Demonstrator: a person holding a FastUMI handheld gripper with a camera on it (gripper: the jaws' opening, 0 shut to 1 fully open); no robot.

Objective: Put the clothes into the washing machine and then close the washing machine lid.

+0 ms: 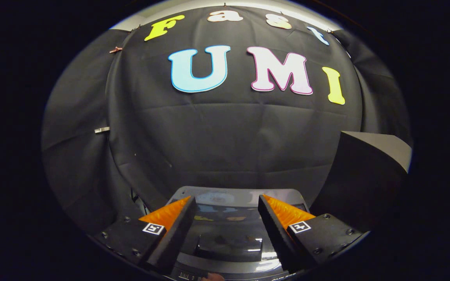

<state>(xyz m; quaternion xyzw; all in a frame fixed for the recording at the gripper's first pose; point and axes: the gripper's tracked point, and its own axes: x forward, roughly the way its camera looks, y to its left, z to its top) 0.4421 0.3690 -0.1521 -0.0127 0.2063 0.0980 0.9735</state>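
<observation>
A dark grey top-loading washing machine point(225, 249) sits low in the gripper view, right below and between my fingers. Its glossy lid point(227, 230) lies flat and closed, mirroring the wall above. My gripper point(227, 201) hovers above the lid, open, with a wide gap and nothing between the fingers. I see no clothes near the machine. A small bit of a fingertip point(213, 277) of a person shows by the machine's front edge.
The black cloth wall point(225, 136) of the booth hangs close behind the machine. A dark box-like block with a pale top face point(365, 171) stands to the right of the machine. Small clips point(102, 130) pin the cloth on the left.
</observation>
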